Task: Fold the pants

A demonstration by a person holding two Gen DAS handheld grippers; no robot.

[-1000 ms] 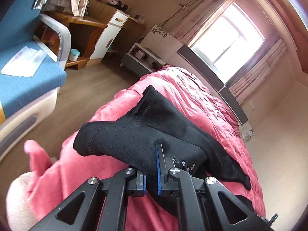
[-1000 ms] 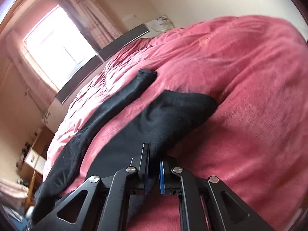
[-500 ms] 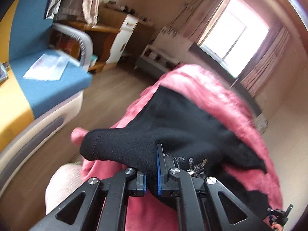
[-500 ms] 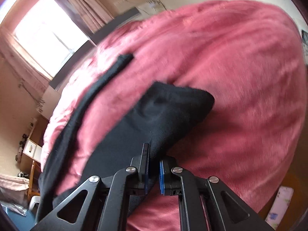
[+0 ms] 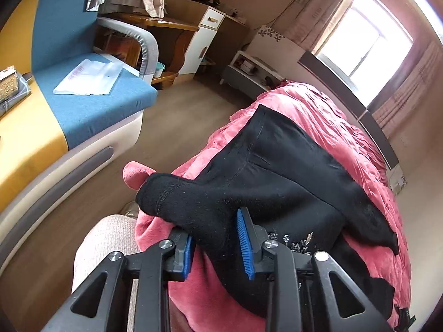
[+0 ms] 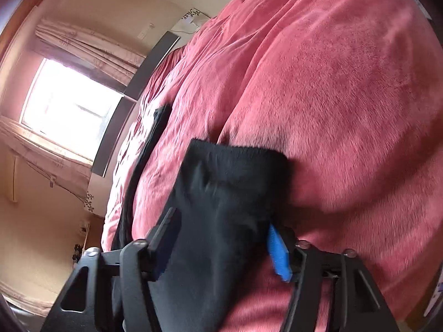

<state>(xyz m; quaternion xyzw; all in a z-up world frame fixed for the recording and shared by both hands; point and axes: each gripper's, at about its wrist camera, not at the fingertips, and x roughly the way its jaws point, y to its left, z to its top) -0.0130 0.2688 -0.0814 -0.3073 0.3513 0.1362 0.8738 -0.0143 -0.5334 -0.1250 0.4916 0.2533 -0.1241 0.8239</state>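
Observation:
Black pants point(image 5: 277, 177) lie on a pink blanket point(image 5: 332, 110) on the bed. In the left wrist view my left gripper point(image 5: 214, 235) is open, its blue pads apart, with a pant corner lying loose between the fingers. In the right wrist view my right gripper point(image 6: 224, 238) is open wide, and a black pant end point(image 6: 227, 188) lies between its fingers on the blanket point(image 6: 332, 96). A pant leg point(image 6: 155, 132) stretches away toward the window.
A blue and yellow sofa point(image 5: 83, 102) with a white plastic bag point(image 5: 88, 77) stands left of the bed. A wooden desk point(image 5: 155, 27), a white cabinet point(image 5: 202, 36) and a low shelf point(image 5: 249, 69) line the far wall. Wood floor point(image 5: 166, 116) lies between.
Both grippers were shut on the pants and have now opened, letting the fabric go. The pants have been pulled along the bed and now rest on the blanket.

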